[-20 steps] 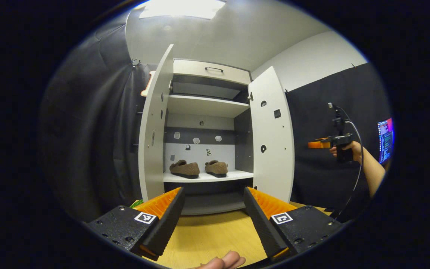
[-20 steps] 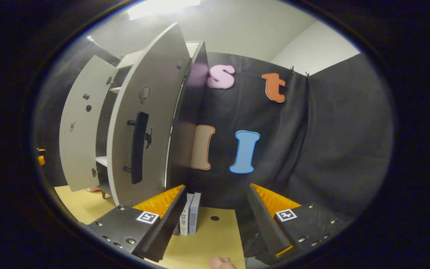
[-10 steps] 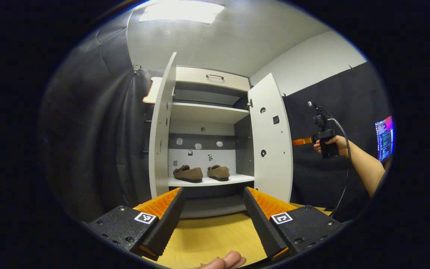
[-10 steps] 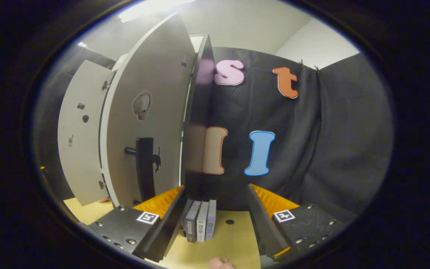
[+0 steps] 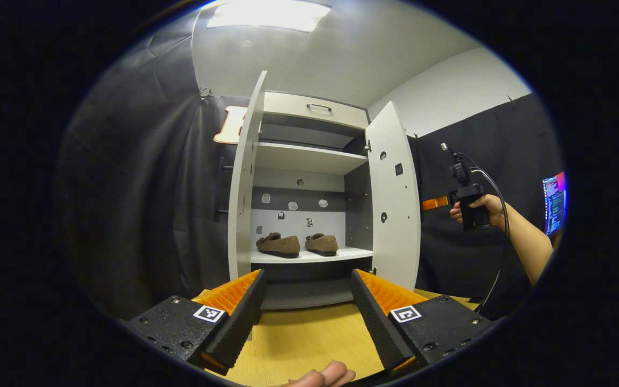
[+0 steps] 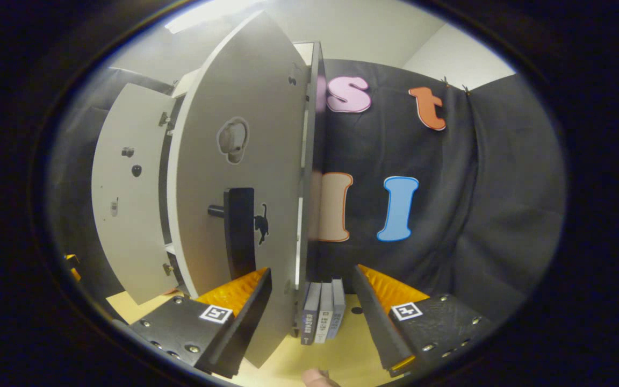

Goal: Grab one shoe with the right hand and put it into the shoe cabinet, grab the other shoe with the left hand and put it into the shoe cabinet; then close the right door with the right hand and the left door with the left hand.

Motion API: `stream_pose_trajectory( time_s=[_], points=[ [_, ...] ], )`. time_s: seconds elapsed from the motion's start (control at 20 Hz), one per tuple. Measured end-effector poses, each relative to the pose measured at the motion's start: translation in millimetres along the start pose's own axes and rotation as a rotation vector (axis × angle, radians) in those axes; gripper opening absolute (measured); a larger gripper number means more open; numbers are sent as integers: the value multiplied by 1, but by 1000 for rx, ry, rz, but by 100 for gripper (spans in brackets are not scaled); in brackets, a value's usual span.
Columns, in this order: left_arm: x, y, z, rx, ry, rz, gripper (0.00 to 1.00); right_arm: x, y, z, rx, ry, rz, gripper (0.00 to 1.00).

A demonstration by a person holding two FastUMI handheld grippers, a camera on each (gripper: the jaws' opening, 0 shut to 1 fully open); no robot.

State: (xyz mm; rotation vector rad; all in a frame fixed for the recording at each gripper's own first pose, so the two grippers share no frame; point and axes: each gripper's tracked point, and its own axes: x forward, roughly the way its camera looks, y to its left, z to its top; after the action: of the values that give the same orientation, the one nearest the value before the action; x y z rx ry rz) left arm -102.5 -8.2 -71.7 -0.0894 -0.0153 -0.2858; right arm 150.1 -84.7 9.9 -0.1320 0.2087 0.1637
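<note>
Two brown shoes (image 5: 278,245) (image 5: 322,244) sit side by side on the shoe cabinet's lower shelf (image 5: 342,253). Both white doors stand open: the left door (image 5: 244,183) and the right door (image 5: 395,199). My left gripper (image 5: 307,301) hangs open and empty in front of the cabinet, well back from it. A hand holds my right gripper (image 5: 430,203) behind the right door. In the right gripper view, that right gripper (image 6: 312,301) is open and close to the right door's outer face (image 6: 234,97), just below its black handle (image 6: 239,231). The left door (image 6: 124,188) shows farther off.
The cabinet stands on a wooden tabletop (image 5: 299,338) and has a drawer (image 5: 315,107) on top and an upper shelf (image 5: 304,156). Three books (image 6: 320,312) stand upright by the cabinet's right side. A monitor (image 5: 555,201) glows at the far right.
My right gripper has moved in toward the right door's outer face, so the door and handle loom larger. The left gripper has shifted slightly. Both doors stay open.
</note>
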Motion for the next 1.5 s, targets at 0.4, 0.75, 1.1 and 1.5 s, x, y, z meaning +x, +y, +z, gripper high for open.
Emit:
stream_pose_trajectory(
  time_s=[0.4,0.75,1.1,1.5],
  points=[
    [11,15,-13,-20,38,41,96,4,23,2,20,-30,-11,89],
    [17,34,-21,-34,58,94,96,17,59,3,77,-39,7,92],
    [12,51,-21,-5,75,165,96,25,106,3,90,-56,125,93],
    [9,76,-18,16,82,236,96,-10,110,-11,87,-105,121,96]
  ],
)
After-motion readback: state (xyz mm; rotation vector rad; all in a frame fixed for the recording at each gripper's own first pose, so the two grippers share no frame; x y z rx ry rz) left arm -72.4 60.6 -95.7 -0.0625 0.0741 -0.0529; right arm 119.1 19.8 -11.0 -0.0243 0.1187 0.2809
